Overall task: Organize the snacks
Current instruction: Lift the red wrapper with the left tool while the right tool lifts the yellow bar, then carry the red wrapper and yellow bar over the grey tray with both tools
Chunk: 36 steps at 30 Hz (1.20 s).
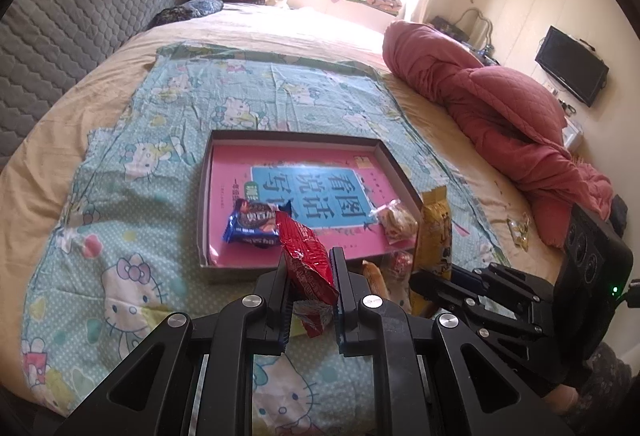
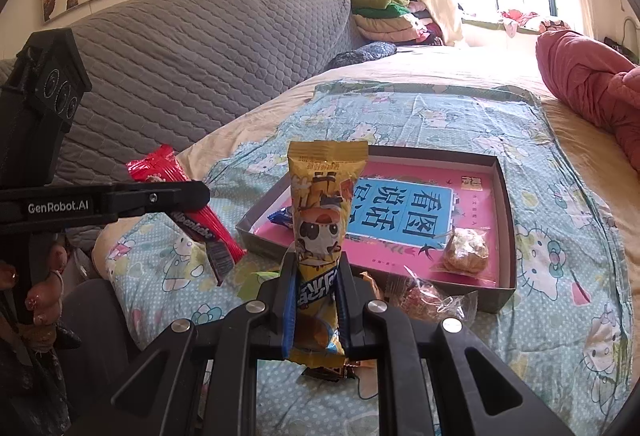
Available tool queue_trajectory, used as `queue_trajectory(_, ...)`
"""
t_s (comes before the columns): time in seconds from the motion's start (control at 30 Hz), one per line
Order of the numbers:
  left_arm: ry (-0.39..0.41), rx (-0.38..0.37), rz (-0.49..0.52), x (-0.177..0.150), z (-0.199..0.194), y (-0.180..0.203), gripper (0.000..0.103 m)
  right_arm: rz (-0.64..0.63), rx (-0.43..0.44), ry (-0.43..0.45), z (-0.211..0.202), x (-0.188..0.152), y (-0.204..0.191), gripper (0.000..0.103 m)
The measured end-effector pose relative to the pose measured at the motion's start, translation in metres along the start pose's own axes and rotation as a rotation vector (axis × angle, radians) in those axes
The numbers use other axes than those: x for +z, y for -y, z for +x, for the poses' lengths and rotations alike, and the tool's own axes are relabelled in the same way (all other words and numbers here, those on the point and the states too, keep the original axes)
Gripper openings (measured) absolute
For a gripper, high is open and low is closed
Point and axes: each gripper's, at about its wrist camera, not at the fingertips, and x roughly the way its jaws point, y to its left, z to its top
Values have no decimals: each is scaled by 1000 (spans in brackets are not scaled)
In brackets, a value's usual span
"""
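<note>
1. So the left gripper [image 1: 310,268] is pinching a red snack packet [image 1: 308,256] between both fingers, holding it up just short of the near edge of the shallow box [image 1: 400,164] on the bed.
2. The right gripper [image 2: 314,276] is clamped on a tall yellow snack bag [image 2: 324,204], standing pretty much upright, near the box's near-left corner in its own view.
3. The box sits on a Hello Kitty sheet [image 1: 132,156] spread over the bed, with a pink-and-blue book cover [image 1: 312,188] lining its bottom.
4. Already in the box: a blue cookie pack [image 1: 252,224] at the near left, and a clear-wrapped pastry [image 2: 466,248] at the near right.
5. A few more loose wrapped snacks [image 2: 424,296] lie on the sheet just outside the near wall of the box, so sorting looks maybe half done.
6. Step in hand, best guess: both packets are lifted and in transit, about to be dropped into the box.
7. Next move probably means carrying each packet over the near wall, lowering it onto a bare patch of the book cover and letting go, not on top of the cookie pack or the pastry.
8. The yellow bag is tall and floppy, so it may want laying flat. The two grippers are close together, so going one at a time seems safer.
</note>
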Motion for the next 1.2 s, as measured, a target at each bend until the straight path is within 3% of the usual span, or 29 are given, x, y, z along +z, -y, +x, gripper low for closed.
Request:
queue_trajectory(0.53, 35, -22, -13, 36, 25, 4, 17, 23, -42, 60, -2, 18, 15, 17)
queue_trajectory(1.2, 11, 6, -5, 44, 74, 9, 17, 112, -80, 98, 7, 32, 51, 17)
